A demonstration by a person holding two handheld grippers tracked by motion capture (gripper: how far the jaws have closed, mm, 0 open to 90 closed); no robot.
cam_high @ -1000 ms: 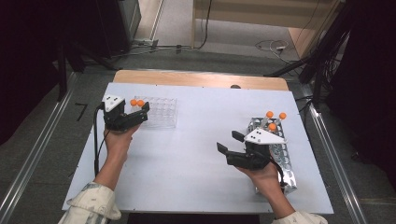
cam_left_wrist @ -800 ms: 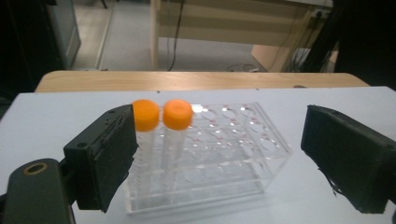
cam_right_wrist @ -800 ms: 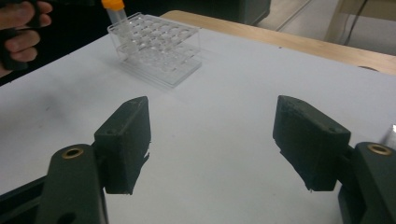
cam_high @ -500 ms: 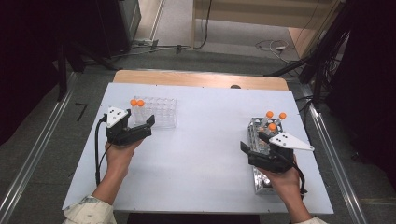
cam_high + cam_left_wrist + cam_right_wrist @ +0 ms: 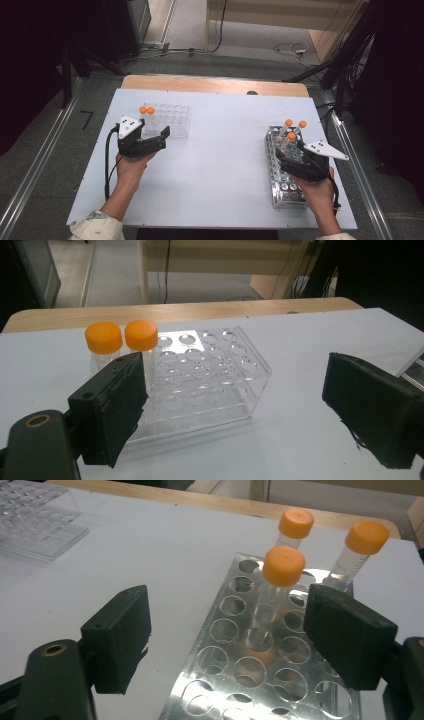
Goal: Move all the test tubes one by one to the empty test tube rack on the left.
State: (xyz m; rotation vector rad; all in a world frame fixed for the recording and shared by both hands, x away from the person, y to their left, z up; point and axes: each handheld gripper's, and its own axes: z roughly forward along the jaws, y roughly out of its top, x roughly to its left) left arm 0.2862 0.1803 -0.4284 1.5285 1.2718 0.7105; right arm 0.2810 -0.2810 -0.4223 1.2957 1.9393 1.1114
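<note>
Our right gripper (image 5: pixel 290 159) has moved over the shiny metal rack (image 5: pixel 285 186), jaws just opening, empty; our left gripper (image 5: pixel 161 138), at nine o'clock, stands open beside the clear plastic rack (image 5: pixel 172 120).

Left tool (image 5: pixel 235 405) covers the lower part of one orange-capped tube (image 5: pixel 104 347) behind its left pad; the tool's body runs off the bottom edge. Ahead of the right tool (image 5: pixel 225 640), the metal rack (image 5: pixel 260 680) is cut off at the bottom edge, and the right pad hides the foot of the far-right tube (image 5: pixel 357 550); the clear rack (image 5: pixel 35 522) is clipped at the top left corner
</note>
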